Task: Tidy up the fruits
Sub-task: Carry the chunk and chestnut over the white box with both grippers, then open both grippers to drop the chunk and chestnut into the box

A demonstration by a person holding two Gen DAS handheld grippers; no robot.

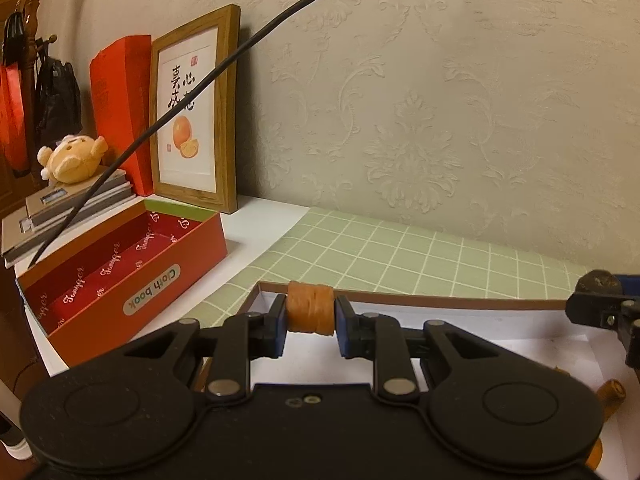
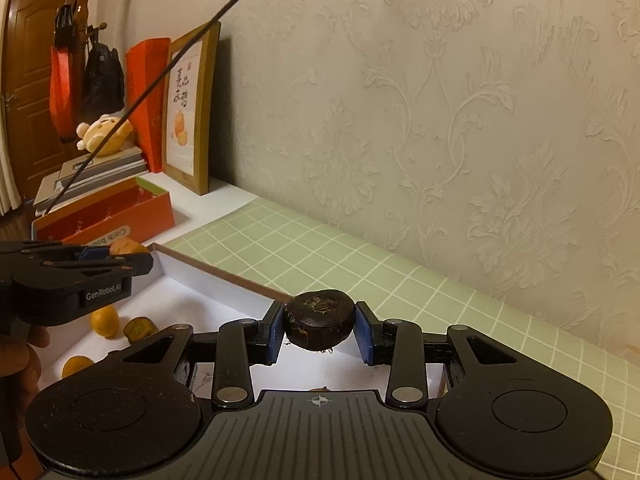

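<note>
My left gripper (image 1: 311, 322) is shut on an orange ridged fruit piece (image 1: 310, 309), held above the left end of a white shallow tray (image 1: 480, 320). It also shows in the right wrist view (image 2: 120, 258). My right gripper (image 2: 320, 330) is shut on a dark brown round fruit (image 2: 319, 319) with a dried stem end, held over the tray (image 2: 192, 300). In the tray lie two small oranges (image 2: 105, 321) and a brown-orange piece (image 2: 139, 329).
An open red "Cloth book" box (image 1: 120, 276) stands left of the tray. Behind it are stacked books with a plush toy (image 1: 74, 158), a red bag and a framed orange picture (image 1: 192, 120). A green checked mat (image 1: 400, 256) runs along the wall. A black cable (image 1: 200, 80) hangs across.
</note>
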